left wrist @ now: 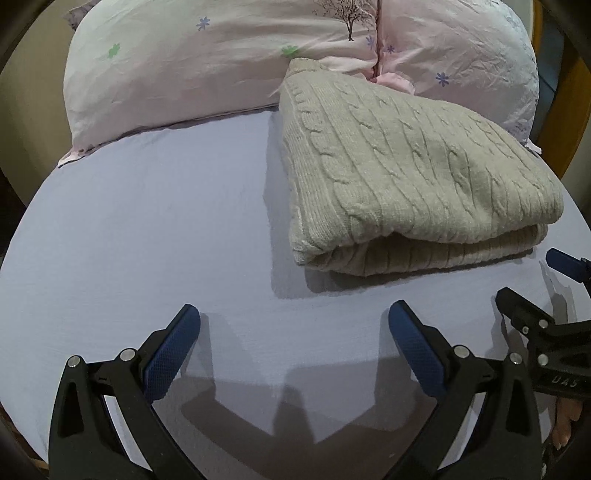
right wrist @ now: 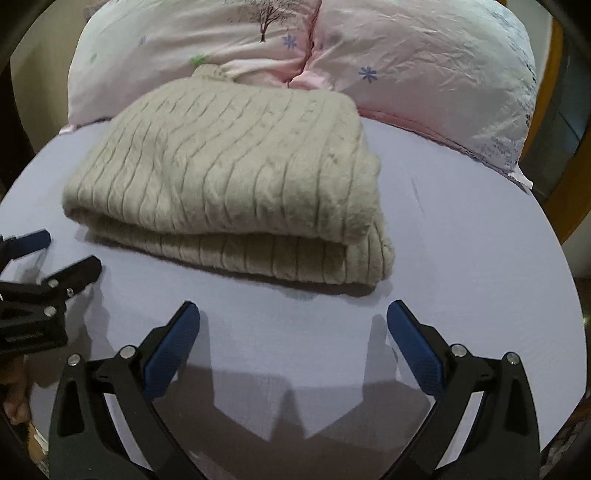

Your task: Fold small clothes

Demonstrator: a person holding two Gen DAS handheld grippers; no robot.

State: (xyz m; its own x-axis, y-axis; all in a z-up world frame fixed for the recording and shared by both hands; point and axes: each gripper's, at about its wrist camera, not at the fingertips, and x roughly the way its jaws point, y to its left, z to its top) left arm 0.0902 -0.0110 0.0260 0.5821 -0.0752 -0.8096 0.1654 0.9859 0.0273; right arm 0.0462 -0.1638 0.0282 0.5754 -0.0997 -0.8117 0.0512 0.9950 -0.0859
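Sweater lies folded on the bed sheet, against the pillows
Left gripper and right gripper hover near it, jaws wide apart and empty, probably because folding looks finished

Setting: a bedroom in a home. Evidence: a bed covered by a smooth lavender fitted sheet fills most of both views. At its head, two plump pillows in pale pink cases lie side by side, printed with small blue and green flowers and a bare dark tree. A folded beige cable-knit sweater lies on the sheet, its far end touching the pillows. Curved wooden trim, orange-brown, shows at the right edge beyond the mattress. Lighting is dim and indoor, casting soft shadows on the sheet.
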